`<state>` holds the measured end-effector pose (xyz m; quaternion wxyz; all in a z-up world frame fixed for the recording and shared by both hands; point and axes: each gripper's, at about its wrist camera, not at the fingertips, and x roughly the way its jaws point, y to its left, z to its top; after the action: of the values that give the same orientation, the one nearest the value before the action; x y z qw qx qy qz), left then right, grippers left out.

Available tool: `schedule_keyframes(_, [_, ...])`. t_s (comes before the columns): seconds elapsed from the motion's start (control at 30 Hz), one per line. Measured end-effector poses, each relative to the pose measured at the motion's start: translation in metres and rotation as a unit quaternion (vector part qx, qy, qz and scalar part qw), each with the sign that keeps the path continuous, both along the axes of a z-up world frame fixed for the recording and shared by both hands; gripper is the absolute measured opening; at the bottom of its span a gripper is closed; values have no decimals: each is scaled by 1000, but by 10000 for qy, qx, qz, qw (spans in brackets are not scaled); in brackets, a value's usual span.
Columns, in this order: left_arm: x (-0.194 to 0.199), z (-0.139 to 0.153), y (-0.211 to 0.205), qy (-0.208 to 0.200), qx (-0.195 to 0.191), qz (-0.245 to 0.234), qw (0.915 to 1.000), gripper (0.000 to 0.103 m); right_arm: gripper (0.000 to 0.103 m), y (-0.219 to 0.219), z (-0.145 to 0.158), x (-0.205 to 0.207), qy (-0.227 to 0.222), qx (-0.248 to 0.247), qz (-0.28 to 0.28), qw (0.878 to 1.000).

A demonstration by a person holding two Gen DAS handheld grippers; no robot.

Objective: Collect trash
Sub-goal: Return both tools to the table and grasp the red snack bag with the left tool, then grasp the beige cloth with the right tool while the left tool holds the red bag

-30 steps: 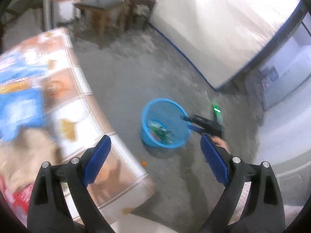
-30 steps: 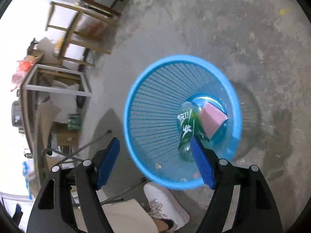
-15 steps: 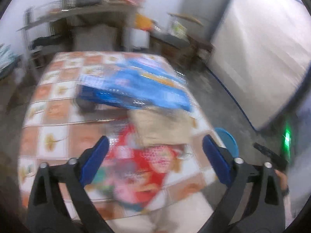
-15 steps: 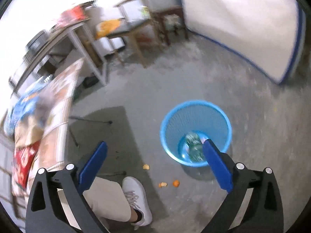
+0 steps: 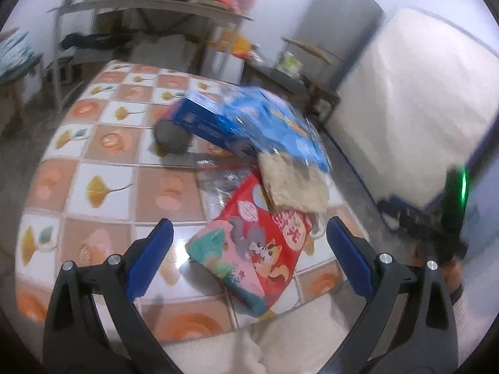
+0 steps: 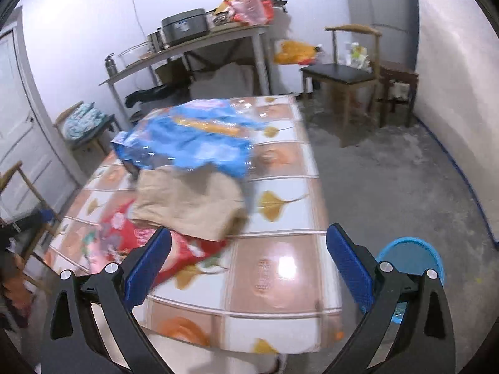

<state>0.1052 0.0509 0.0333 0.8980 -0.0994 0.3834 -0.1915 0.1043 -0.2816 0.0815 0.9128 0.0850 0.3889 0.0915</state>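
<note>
While both the left gripper (image 5: pixel 248 254) and right gripper (image 6: pixel 248 257) stand wide and empty, the blue basket (image 6: pixel 408 257) sits on the floor beside the table (image 6: pixel 280 268); its contents are hidden.

Both wrist views look down, close, sharing the tiled table (image 5: pixel 103 187).

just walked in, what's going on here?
A person with a handheld gripper in each hand is clearing trash off the tiled table. The left gripper and right gripper are both open and empty. A red snack bag, a tan bag and blue packaging lie piled on it. The blue basket stands on the floor beside it.
</note>
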Motion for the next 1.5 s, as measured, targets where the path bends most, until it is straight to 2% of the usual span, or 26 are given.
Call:
schedule_keyframes(0.13, [25,-29,-29,121,627,-503,9967,95,96,14,-9,5,212,387,113,9990])
schedule_keyframes(0.23, [43,-39,-38,193,778,-722,9942,92,96,22,-20,7,393,623,119,9972])
schedule_keyframes(0.3, [57,-42,-41,340,880,-843,9920,75,96,27,-24,8,502,747,139,9958])
schedule_keyframes(0.43, [79,-53,-43,750,1056,-956,9870,62,96,31,-27,11,576,781,184,9951])
schedule_keyframes(0.53, [87,-63,-42,1041,1065,-1030,9835,47,96,32,-27,12,589,840,222,9945])
schedule_keyframes(0.67, [82,-63,-40,1008,958,-1190,9831,27,96,32,-26,13,601,849,255,9942])
schedule_keyframes(0.73, [80,-60,-38,1022,922,-1194,9833,22,96,32,-26,14,628,891,245,9937])
schedule_keyframes(0.97, [58,-46,-22,1056,440,-1261,9854,7,96,34,-26,16,642,957,228,9931])
schedule_keyframes(1.2, [27,-32,12,1078,-295,-931,9894,4,96,35,-24,18,634,1008,219,9926])
schedule_keyframes(1.33, [3,-24,51,993,-1133,-515,9872,3,96,39,-23,19,635,997,250,9927])
schedule_keyframes(1.37, [-5,-22,64,919,-1421,-398,9848,3,96,40,-23,20,642,998,265,9926])
schedule_keyframes(1.5, [-23,-19,103,653,-2055,124,9764,3,96,49,-23,24,679,1059,392,9913])
